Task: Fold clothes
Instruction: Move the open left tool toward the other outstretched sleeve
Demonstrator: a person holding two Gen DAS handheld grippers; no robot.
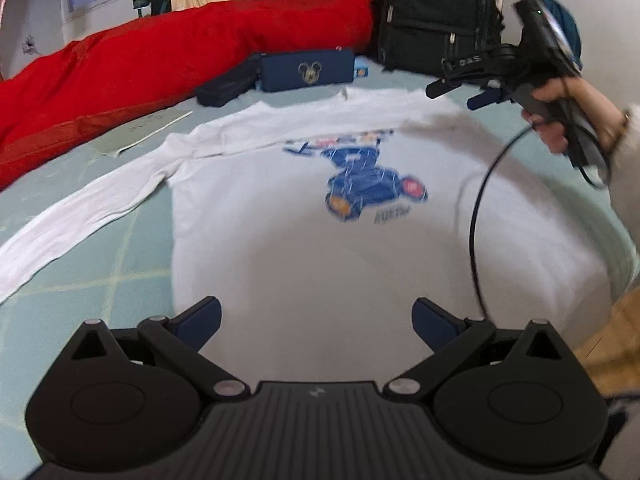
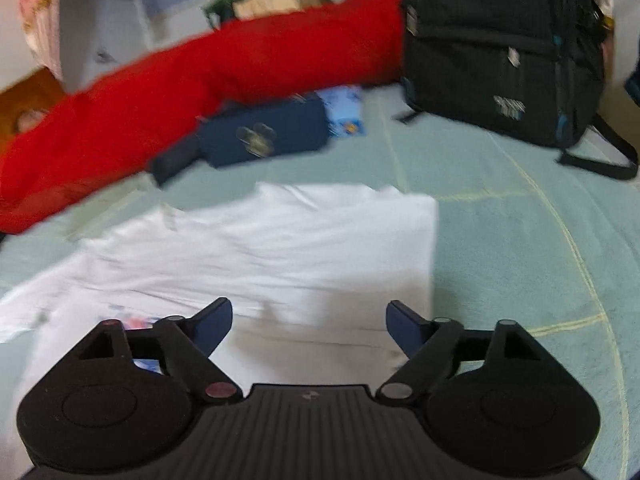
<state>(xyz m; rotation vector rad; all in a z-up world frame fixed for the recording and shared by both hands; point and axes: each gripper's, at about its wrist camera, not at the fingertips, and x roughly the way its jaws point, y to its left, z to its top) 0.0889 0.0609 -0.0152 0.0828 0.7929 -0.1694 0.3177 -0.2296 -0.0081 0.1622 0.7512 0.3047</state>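
A white long-sleeved shirt (image 1: 304,240) with a blue printed picture lies flat on the pale green bed cover (image 1: 100,264), one sleeve (image 1: 80,216) stretched out to the left. My left gripper (image 1: 316,320) hovers open over the shirt's near part, nothing between its fingers. In the left wrist view my right gripper (image 1: 456,94) is held in a hand above the shirt's far right corner, its jaws apart. The right wrist view shows the right gripper (image 2: 309,324) open above the shirt (image 2: 280,252), close to its straight right edge.
A red bolster (image 1: 168,52) runs along the back of the bed. A navy pouch (image 1: 308,70) and a dark case (image 1: 228,86) lie in front of it. A black backpack (image 2: 500,48) stands at the back right. A flat grey-green sheet (image 1: 140,130) lies left of the shirt.
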